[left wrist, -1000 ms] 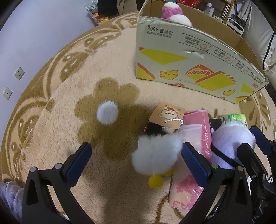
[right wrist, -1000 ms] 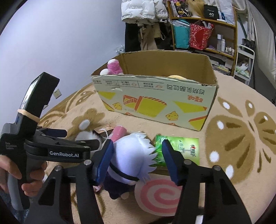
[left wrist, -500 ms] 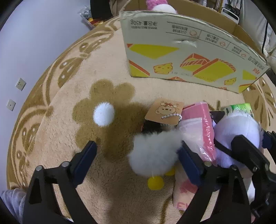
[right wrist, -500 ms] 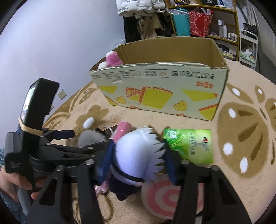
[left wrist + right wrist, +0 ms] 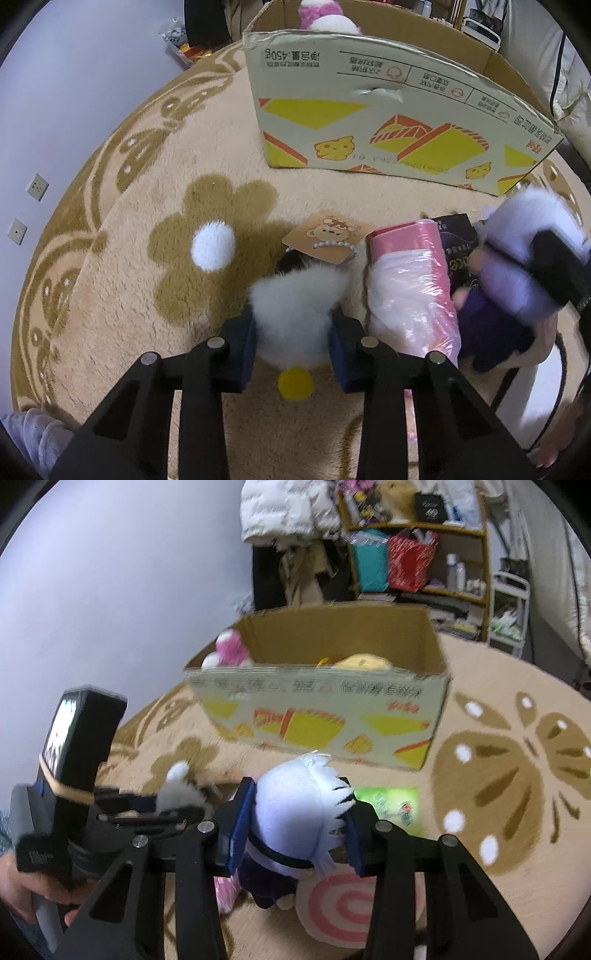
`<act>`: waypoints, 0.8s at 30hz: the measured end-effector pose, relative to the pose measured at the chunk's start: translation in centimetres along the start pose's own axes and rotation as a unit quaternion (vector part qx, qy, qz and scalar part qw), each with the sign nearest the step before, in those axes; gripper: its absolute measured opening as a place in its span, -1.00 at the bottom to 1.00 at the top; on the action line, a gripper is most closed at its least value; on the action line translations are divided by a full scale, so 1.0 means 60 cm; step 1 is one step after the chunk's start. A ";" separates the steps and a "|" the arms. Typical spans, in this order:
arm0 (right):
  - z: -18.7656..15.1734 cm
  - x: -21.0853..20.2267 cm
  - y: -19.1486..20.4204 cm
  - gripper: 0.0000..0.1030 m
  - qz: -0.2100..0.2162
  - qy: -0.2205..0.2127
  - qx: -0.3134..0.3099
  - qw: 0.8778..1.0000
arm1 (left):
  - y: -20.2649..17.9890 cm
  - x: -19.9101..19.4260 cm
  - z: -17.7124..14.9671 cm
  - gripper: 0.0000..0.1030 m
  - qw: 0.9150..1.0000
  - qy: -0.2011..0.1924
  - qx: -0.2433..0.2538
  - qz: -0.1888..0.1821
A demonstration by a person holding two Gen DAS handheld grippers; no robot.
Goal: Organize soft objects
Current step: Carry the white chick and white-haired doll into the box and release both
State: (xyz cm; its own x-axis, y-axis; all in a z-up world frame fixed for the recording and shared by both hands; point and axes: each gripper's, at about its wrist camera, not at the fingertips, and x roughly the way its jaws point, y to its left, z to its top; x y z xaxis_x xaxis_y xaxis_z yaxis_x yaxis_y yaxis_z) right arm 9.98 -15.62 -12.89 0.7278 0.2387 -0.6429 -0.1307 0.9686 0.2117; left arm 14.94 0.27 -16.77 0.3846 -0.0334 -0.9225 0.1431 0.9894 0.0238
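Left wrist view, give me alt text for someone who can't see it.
The left gripper is closing on a fluffy white toy lying on a tan rug. Beside it lies a pink plastic bag, with an open cardboard box standing behind.

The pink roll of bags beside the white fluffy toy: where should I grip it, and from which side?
Grip the pink roll of bags across its middle, coming from above with one finger on each long side. It lies flat on the carpet, end pointing at the cardboard box; its loose wrap looks slippery, so avoid the ends.
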 end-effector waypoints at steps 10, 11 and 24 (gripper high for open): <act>0.029 -0.039 -0.029 -0.11 -0.027 -0.062 0.033 0.997 | -0.004 -0.034 -0.005 -0.41 0.999 -0.033 -0.002 0.025; 0.030 -0.041 -0.029 -0.11 -0.029 -0.065 0.033 0.997 | -0.001 -0.040 -0.005 -0.41 0.999 -0.039 -0.007 0.027; 0.051 -0.078 -0.016 -0.11 -0.055 -0.111 0.025 0.992 | 0.020 -0.128 0.014 -0.42 0.989 -0.142 -0.033 0.030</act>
State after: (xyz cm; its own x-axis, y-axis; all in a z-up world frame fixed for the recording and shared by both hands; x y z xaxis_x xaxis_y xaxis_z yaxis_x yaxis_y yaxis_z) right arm 8.77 -17.90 -7.83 0.8669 0.1058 -0.4871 -0.0137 0.9819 0.1888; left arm 12.93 1.56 -9.30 0.6322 -0.0029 -0.7748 0.0550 0.9976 0.0412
